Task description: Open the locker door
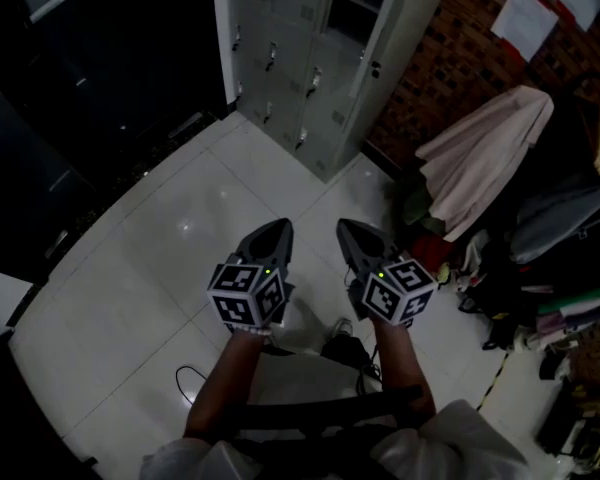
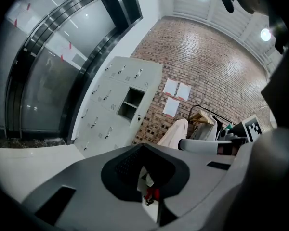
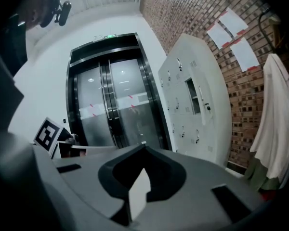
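Head view showed the left gripper (image 1: pixel 278 230) and right gripper (image 1: pixel 346 230), jaws closed on nothing, well apart from the locker (image 1: pixel 280 58). One locker door (image 1: pixel 380 38) seemed ajar in the dimness. Arriving still closed, they could glance off the small latches (image 1: pixel 313 80).

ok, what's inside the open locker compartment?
The open compartment has one shelf across it, with nothing visible above or below the shelf. The back corners are too dark and small to check, so a small item there could be missed.
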